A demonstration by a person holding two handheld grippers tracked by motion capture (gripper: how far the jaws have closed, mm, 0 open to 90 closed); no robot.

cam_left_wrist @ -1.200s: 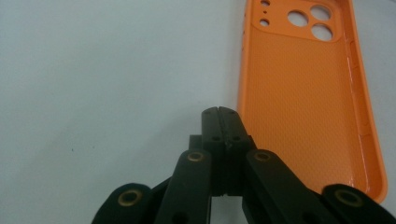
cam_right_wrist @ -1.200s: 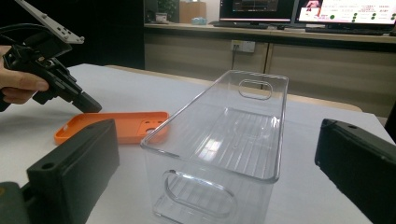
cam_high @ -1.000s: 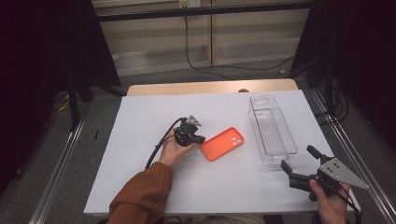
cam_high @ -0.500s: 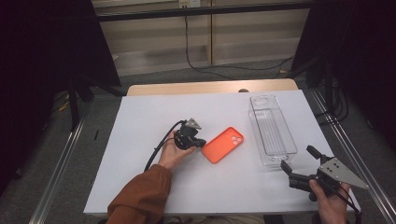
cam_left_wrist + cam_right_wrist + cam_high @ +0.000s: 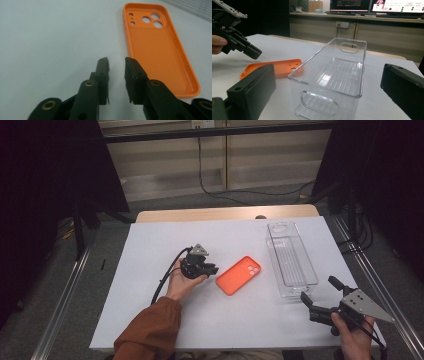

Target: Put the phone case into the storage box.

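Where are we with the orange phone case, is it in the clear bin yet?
Not yet. The orange phone case lies flat on the table, open side up, beside the clear bin, which holds nothing. In hand: the left tool sits just short of the case, jaws just been opening, nothing between them. The right tool waits open near the bin. Left: grip, lift, drop in.

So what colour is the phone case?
Orange; the phone case shows best in the left gripper view.

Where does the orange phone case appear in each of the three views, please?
High view: orange phone case at table centre, left of the clear bin.
Left gripper view: upper right, beyond the jaws.
Right gripper view: left of middle, behind the bin.
Shared landmark: the bin.
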